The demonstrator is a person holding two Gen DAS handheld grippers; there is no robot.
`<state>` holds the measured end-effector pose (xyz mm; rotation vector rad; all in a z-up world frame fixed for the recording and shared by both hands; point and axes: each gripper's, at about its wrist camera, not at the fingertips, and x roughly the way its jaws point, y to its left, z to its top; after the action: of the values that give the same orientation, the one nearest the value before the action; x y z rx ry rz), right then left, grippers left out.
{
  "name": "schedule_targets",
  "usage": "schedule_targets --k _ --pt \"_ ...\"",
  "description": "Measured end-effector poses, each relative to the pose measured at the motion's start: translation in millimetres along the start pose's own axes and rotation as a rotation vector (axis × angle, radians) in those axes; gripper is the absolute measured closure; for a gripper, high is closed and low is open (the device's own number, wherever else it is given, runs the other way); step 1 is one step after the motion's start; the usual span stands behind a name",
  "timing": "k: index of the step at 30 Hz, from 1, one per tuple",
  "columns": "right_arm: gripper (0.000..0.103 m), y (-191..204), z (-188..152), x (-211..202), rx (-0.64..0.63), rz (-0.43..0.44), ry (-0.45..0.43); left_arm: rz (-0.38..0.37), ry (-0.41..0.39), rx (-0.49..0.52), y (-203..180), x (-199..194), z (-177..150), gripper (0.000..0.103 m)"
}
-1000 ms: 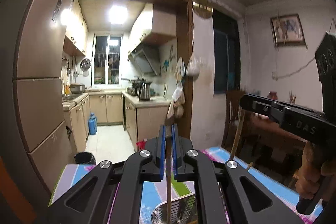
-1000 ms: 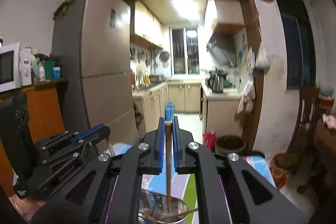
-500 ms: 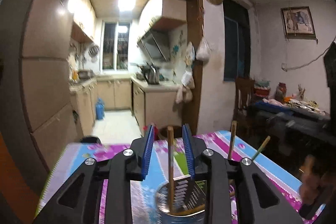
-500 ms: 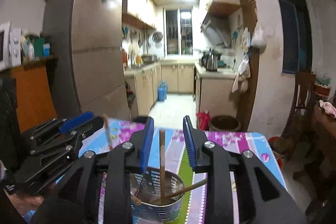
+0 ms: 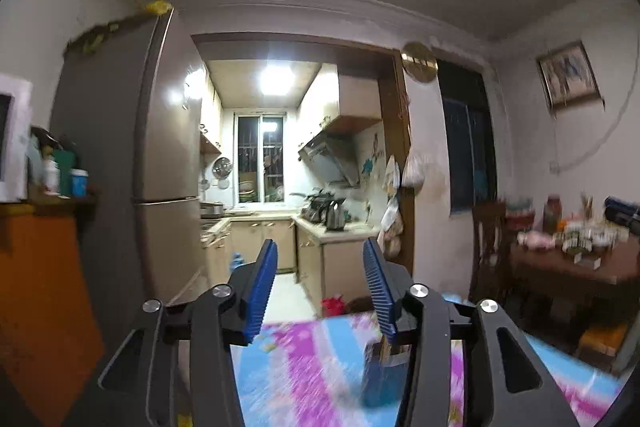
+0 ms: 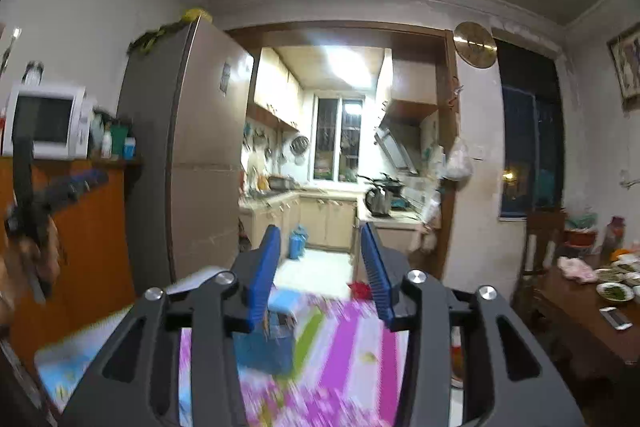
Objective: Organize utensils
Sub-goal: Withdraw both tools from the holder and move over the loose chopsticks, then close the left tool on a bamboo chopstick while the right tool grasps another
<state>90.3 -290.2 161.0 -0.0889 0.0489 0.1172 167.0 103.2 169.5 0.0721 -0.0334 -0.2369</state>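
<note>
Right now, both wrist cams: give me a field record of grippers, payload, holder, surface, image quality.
left gripper: open, nothing between the fingers
right gripper: open, nothing between the fingers
payload: none in either gripper
holder: blurred blue container on the table, low between the right gripper's fingers, nearer the left one; contents unreadable
surface: tablecloth with pink, blue and green pattern
image quality: heavy motion blur on the table area in both views

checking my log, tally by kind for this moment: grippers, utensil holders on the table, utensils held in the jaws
grippers: 2, left gripper and right gripper, both open
utensil holder: 1, blurred
utensils held in jaws: 0
total: 3
</note>
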Motion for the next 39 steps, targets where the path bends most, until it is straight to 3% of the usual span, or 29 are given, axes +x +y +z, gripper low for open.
schedule_targets --k 4,10,16,19,24,28,34,39 --pt "0.063 -4 -56 -50 0.035 -0.039 0.127 0.028 0.096 0.028 -2 -59 -35 0.049" --pt "0.063 15 -143 -78 0.117 -0.047 0.320 0.122 0.243 0.123 -21 -131 -131 0.049" --pt "0.063 60 -218 -84 0.172 0.025 0.477 0.069 0.452 0.083 -59 -169 -234 0.049" --pt "0.063 99 -243 -82 0.117 0.089 0.510 0.058 0.537 0.083 -79 -179 -272 0.049" --pt "0.069 154 -262 -78 -0.022 0.154 0.480 0.000 0.540 0.093 -104 -185 -289 0.049" --pt "0.072 189 -260 -64 -0.061 0.206 0.444 0.044 0.514 0.130 -110 -171 -287 0.049" --pt "0.072 209 -253 -53 -0.049 0.257 0.452 0.076 0.477 0.136 -115 -158 -278 0.049" --pt "0.072 225 -259 -43 -0.054 0.208 0.474 0.074 0.464 0.139 -116 -160 -281 0.049"
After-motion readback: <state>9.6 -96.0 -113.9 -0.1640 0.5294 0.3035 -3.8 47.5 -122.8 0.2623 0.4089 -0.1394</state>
